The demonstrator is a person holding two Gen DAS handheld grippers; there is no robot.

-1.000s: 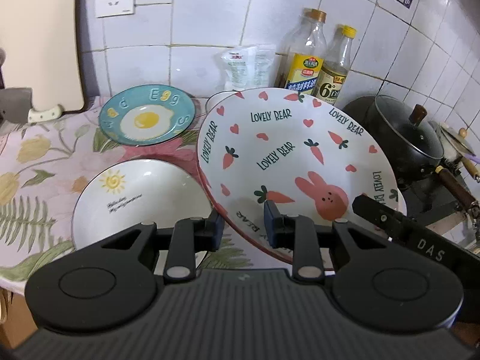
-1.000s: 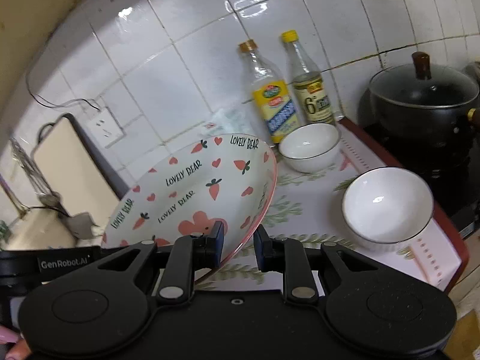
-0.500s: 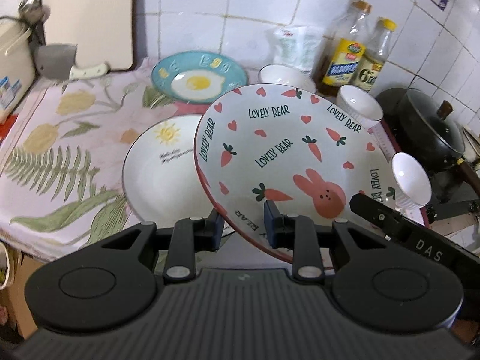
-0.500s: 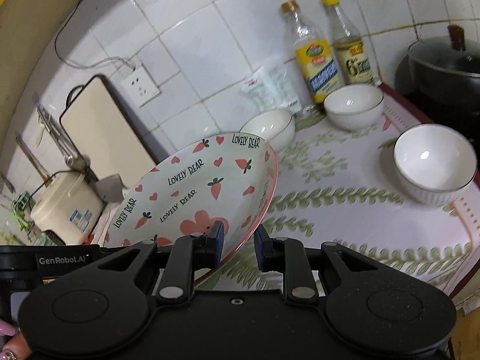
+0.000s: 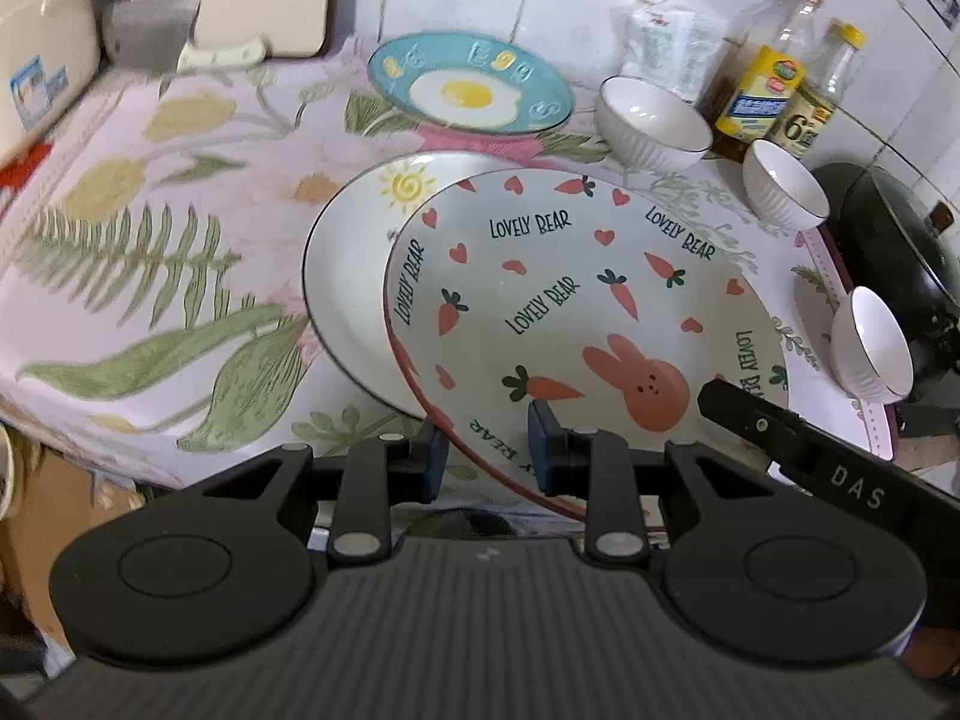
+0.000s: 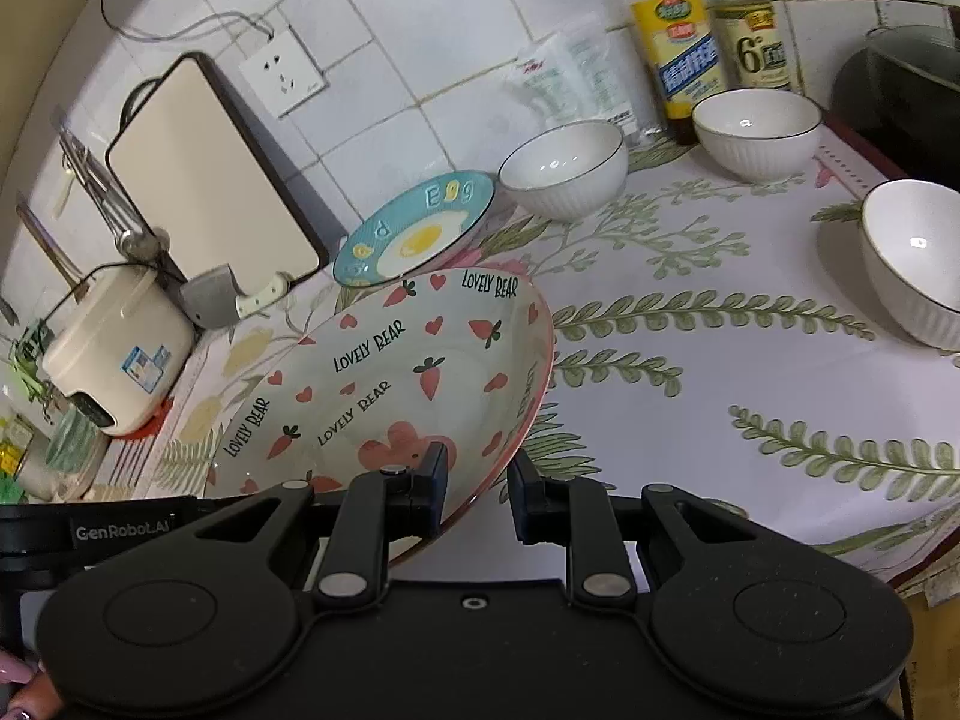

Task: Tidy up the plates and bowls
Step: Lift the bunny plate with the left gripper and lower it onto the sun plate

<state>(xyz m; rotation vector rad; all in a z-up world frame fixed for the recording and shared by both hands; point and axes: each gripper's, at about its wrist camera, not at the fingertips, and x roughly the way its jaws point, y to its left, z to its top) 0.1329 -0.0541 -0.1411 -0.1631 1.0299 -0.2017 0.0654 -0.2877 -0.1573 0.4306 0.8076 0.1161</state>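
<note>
- Left wrist view: my left gripper [image 5: 486, 450] has its jaws clamped on the near rim of the carrot-and-bunny plate [image 5: 576, 312], at six o'clock. The plate is tilted above a white sun plate [image 5: 354, 264] lying at nine o'clock on the floral cloth [image 5: 150, 228]. A blue egg plate [image 5: 474, 84] sits at twelve o'clock; three white bowls [image 5: 651, 123] run from one to three o'clock.
- Right wrist view: my right gripper [image 6: 477, 495] has its jaws clamped on the same plate's rim at six o'clock, the plate stretching toward nine o'clock. Two bottles [image 6: 678, 42] stand at one o'clock by the tiled wall.
</note>
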